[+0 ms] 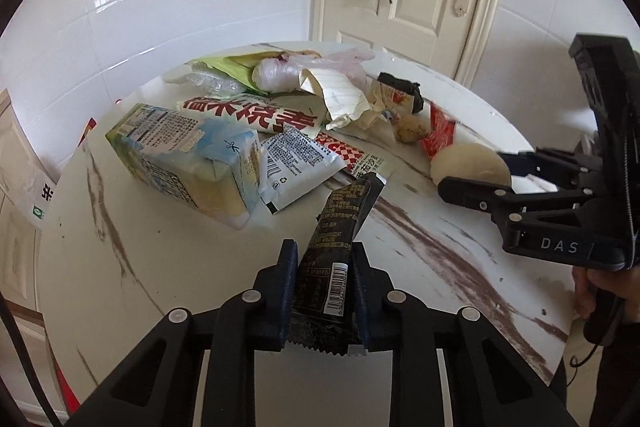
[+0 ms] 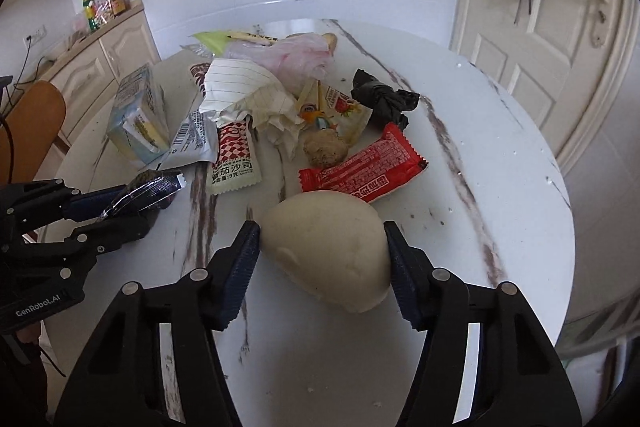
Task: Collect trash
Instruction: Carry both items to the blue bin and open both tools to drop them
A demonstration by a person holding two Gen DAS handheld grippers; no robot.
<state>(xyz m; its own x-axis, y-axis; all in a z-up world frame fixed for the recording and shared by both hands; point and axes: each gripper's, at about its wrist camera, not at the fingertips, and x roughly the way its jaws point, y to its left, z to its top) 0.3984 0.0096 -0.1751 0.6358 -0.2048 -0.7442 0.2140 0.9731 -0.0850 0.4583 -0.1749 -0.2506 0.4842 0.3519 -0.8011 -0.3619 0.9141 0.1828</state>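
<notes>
In the left wrist view, the left claw (image 1: 324,267) is pinching a black wrapper (image 1: 336,251) with a white barcode label, the wrapper standing up between its two fingers above the round marble table (image 1: 168,267). Just ahead and to its left lies a milk carton (image 1: 188,163) on its side, then a white sachet (image 1: 296,163) printed with small text, and behind them a long packet (image 1: 252,113) with large red Chinese characters. Off to the right, the right claw (image 1: 476,175), marked "DAS" on its body, reaches toward a pale steamed bun (image 1: 468,163). In the right wrist view, the right claw (image 2: 324,251) has its fingers spread on either side of the bun (image 2: 328,247), each fingertip at or almost at its side; whether they press it I cannot tell. Just beyond the bun lies a red wrapper (image 2: 364,171) with white Chinese print, and to the left a red-checked ketchup sachet (image 2: 234,159). The left claw (image 2: 132,203), labelled "GenRobot.AI", holds its black wrapper (image 2: 148,189) at far left.
</notes>
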